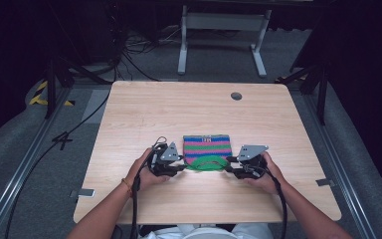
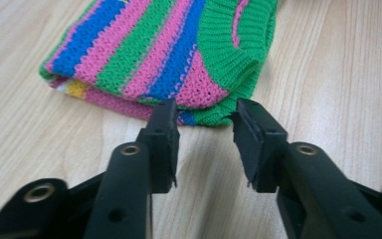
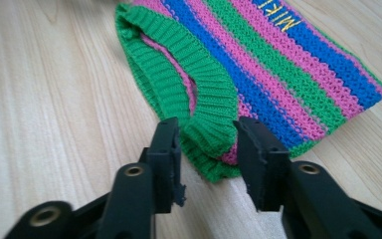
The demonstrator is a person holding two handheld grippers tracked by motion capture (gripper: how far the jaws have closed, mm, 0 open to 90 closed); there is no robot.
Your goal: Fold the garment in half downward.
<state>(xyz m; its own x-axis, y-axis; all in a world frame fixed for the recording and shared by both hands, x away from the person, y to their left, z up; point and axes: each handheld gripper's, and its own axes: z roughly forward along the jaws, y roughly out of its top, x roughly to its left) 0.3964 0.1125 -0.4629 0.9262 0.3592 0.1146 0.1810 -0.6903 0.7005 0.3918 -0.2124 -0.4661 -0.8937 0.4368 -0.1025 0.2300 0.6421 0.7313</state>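
Note:
A folded knitted garment (image 1: 207,145) with pink, blue and green stripes lies on the wooden table (image 1: 144,114), its green ribbed collar (image 1: 206,164) on the near side. My left gripper (image 1: 181,167) sits at its near left corner. In the left gripper view this gripper (image 2: 205,113) is open, with the garment's corner (image 2: 199,94) just past the tips. My right gripper (image 1: 230,166) is at the near right corner. It is also open (image 3: 206,130), and the green collar (image 3: 179,74) bulges in between its jaws. Yellow lettering (image 3: 278,12) shows on a blue stripe.
A small round hole (image 1: 236,95) is set in the table's far right. Beyond the far edge stand a white desk frame (image 1: 224,22) and loose cables (image 1: 139,47) on the grey floor. Metal brackets (image 1: 82,193) stick out at the table's near side edges.

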